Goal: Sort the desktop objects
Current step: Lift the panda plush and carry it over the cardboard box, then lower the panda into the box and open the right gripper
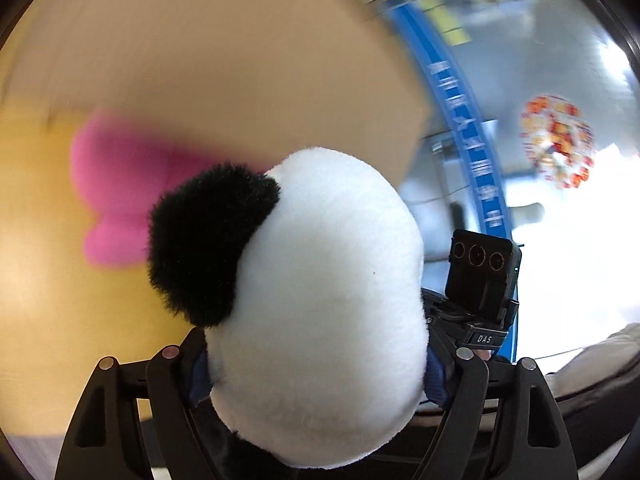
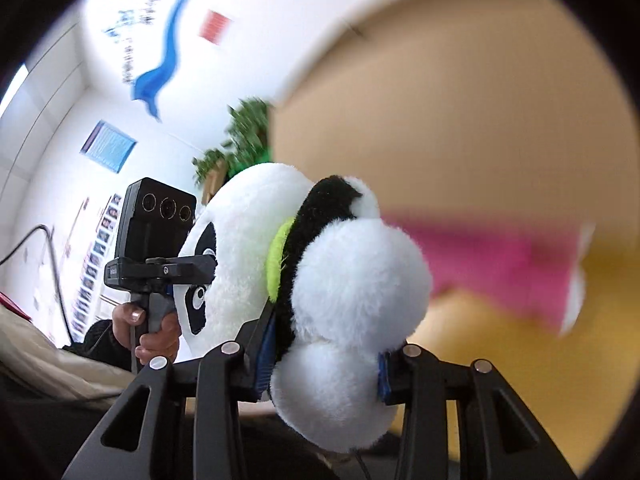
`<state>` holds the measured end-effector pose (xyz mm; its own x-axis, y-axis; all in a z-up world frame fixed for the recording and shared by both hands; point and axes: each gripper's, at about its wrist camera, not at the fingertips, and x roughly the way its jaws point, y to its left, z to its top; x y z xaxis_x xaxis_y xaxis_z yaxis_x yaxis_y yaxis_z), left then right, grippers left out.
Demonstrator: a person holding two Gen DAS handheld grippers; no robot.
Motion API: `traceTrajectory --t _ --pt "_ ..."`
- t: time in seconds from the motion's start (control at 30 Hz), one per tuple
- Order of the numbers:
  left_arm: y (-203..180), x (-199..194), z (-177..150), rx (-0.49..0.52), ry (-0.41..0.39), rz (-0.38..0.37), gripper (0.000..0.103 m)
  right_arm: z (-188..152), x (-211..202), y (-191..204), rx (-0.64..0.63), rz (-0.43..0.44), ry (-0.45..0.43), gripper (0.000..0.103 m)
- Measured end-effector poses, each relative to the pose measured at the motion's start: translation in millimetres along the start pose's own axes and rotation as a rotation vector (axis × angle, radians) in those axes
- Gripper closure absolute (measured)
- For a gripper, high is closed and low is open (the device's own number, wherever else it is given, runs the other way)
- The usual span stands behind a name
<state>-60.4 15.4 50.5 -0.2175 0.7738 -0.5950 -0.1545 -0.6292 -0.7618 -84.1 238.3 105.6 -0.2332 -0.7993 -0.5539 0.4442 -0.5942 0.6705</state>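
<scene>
The soft black-and-white plush panda toy (image 1: 320,300) hangs above the yellow bench (image 1: 36,280), clamped at one end by the left tongs (image 1: 316,364) and at the other by the right tongs (image 2: 324,368). It looks light and squashy, so deep bites into the stuffed bulk should hold better than fur.

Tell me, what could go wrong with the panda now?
The panda plush is clamped by both the left gripper and the right gripper; pulling apart could strain its seams. The right one pinches only a fluffy limb, which may slip. The big plush hides the cardboard box and pink toy ahead.
</scene>
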Motion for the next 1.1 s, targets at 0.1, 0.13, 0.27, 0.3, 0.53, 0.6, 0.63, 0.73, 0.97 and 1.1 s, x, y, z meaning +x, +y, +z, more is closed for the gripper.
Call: traceTrajectory --t 0.1,0.13,0.27,0.3,0.53,0.6,0.63,0.73,0.97,1.1 --pt "-53.0 -34.2 38.9 0.129 -0.112 0.020 0.015 59.5 -25.0 35.1 -0.126 -0.012 -0.094 0.065" --pt "-65.7 -44.2 54.2 0.163 -0.144 0.029 0.015 79.8 -29.8 44.0 -0.160 -0.013 -0.120 0.065" --pt "-110.2 -77.5 124.2 0.273 -0.262 0.090 0.014 160.2 -33.3 61.3 -0.273 -0.049 -0.175 0.065" --pt "-116.8 -81.8 140.5 0.288 -0.280 0.113 0.014 181.5 -36.7 54.0 -0.280 -0.057 -0.172 0.065" --pt "-93.6 -65.2 291.7 0.215 -0.292 0.269 0.021 311.3 11.5 -0.5 -0.216 -0.214 -0.046 0.064" --pt "-61.8 -46.9 338.5 0.161 -0.239 0.324 0.027 328.0 31.9 -32.3 -0.158 -0.278 0.004 0.064" --pt "-49.9 -33.8 358.6 0.140 -0.210 0.356 0.030 334.8 45.9 -47.4 -0.124 -0.301 0.028 0.064" --pt "-17.5 8.4 399.4 0.090 -0.122 0.456 0.048 343.3 95.1 -95.8 -0.038 -0.328 0.115 0.071" --pt "101.0 141.7 437.9 -0.068 0.192 0.514 0.096 316.0 227.5 -187.7 0.051 -0.425 0.414 0.102" --pt "158.3 171.3 439.9 -0.131 0.270 0.574 0.096 316.2 238.5 -199.6 0.027 -0.361 0.444 0.103"
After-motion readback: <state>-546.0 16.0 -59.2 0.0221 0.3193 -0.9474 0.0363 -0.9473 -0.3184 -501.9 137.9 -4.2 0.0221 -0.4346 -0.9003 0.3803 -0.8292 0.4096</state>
